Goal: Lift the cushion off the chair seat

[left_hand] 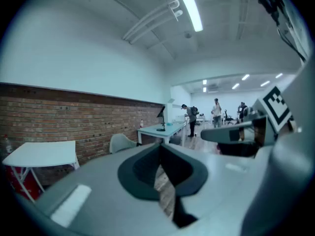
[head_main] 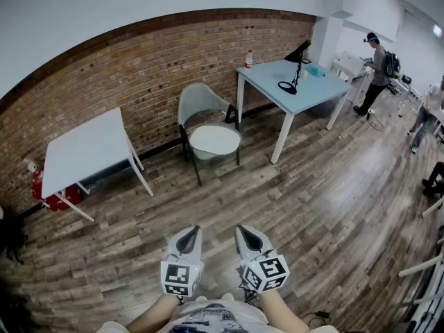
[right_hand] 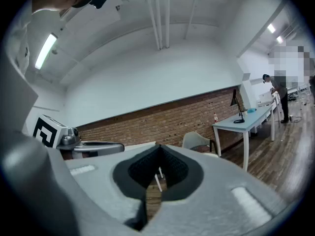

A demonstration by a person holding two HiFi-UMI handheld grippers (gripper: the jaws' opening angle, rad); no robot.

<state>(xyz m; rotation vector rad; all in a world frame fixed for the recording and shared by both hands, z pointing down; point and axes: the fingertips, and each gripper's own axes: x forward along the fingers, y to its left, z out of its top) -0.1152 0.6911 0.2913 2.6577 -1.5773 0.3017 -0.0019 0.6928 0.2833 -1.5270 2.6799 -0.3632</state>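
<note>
Both jaws closed tight, pads meeting, nothing held: your left gripper (head_main: pixel 191 230) and right gripper (head_main: pixel 243 229) sit side by side low in the head view, well short of the chair (head_main: pixel 198 100), with bare wood floor (head_main: pixel 229 193) between them and it

The chair is the only thing holding the task item: the round white cushion (head_main: pixel 214 139) lies flat on its seat, nothing touching it

The chair's back is toward the brick wall (head_main: pixel 139 57)

A blue table (head_main: pixel 309 94) stands just beside the chair and carries a black desk lamp (head_main: pixel 296 66) and a small bottle (head_main: pixel 248 59) at its wall-side corner

A white table (head_main: pixel 87 148) stands on the chair's other side, with a red object (head_main: pixel 46 187) on the floor beyond it

Only the head view shows the cushion clearly. Each gripper view shows the chair's pale backrest past the closed jaw tips, its seat mostly hidden behind the gripper body

The left gripper view adds a ceiling tube light (left_hand: pixel 190 8) and several people past the blue table, far from the chair; the head view shows one person (head_main: pixel 375 71) there
</note>
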